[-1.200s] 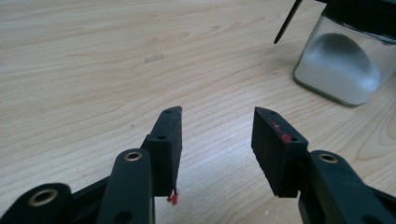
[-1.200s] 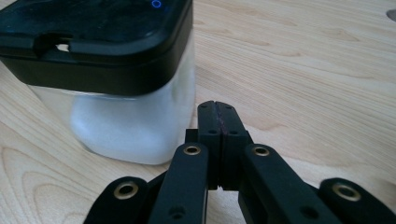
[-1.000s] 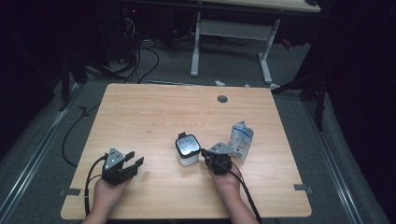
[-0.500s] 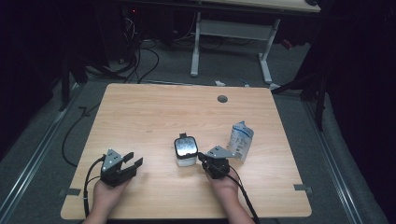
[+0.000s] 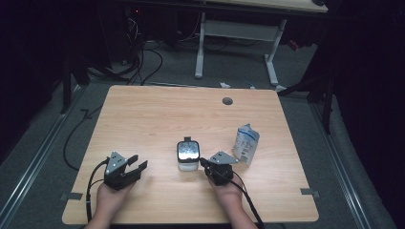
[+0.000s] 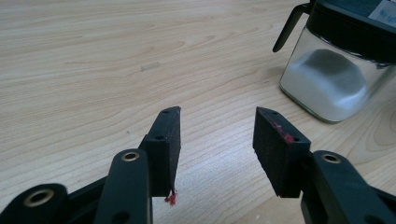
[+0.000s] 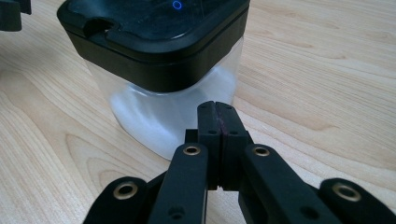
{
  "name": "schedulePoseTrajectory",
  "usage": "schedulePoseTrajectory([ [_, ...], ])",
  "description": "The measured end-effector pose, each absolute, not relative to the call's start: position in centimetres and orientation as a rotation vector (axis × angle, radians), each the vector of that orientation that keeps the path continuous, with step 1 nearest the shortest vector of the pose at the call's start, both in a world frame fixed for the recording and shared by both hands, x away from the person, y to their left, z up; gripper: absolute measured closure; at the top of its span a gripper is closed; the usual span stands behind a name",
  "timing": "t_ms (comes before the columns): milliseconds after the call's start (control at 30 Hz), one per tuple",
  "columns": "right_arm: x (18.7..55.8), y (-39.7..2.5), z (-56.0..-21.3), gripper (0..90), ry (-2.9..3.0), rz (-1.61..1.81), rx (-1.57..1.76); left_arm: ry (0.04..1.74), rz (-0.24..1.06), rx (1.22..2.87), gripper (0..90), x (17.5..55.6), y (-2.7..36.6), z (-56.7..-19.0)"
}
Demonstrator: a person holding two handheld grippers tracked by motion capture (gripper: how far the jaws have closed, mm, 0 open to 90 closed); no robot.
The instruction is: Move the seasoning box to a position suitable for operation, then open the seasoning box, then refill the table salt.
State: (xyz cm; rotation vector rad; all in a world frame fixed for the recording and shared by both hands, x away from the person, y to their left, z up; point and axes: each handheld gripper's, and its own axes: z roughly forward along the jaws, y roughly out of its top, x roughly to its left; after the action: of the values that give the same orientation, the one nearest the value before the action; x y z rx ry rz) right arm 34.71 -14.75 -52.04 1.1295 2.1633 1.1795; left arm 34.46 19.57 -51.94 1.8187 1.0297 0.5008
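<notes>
Jar (image 5: 187, 155), clear glass with black lid, white powder inside, stands upright near the front middle of the worktop (image 5: 157, 114). Right gripper (image 5: 206, 164) sits just right of it, fingers (image 7: 215, 122) clenched flat together on nothing, tips pointing at the jar's lower wall. In the right gripper view the tips are just short of the glass; contact can't be told. Left gripper (image 5: 138, 163) is well apart to the jar's left, fingers (image 6: 166, 140) spread wide and empty, above bare wood. In the left gripper view the jar (image 6: 334, 70) lies ahead and right of the fingers. Blue-and-white carton (image 5: 246, 144) stands right of the right gripper.
</notes>
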Motion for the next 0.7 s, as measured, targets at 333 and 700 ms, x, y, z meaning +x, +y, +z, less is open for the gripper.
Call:
schedulePoseTrajectory([
  [333,34.0,-15.6,-52.1,88.6,2.149,1.154,1.115,1.028,0.509,1.822,51.5,34.5,19.6,-52.0],
  [700,31.9,-21.3,-52.1,79.7,2.081,1.104,1.201,1.058,0.531,1.808,50.6,34.6,20.7,-51.9],
])
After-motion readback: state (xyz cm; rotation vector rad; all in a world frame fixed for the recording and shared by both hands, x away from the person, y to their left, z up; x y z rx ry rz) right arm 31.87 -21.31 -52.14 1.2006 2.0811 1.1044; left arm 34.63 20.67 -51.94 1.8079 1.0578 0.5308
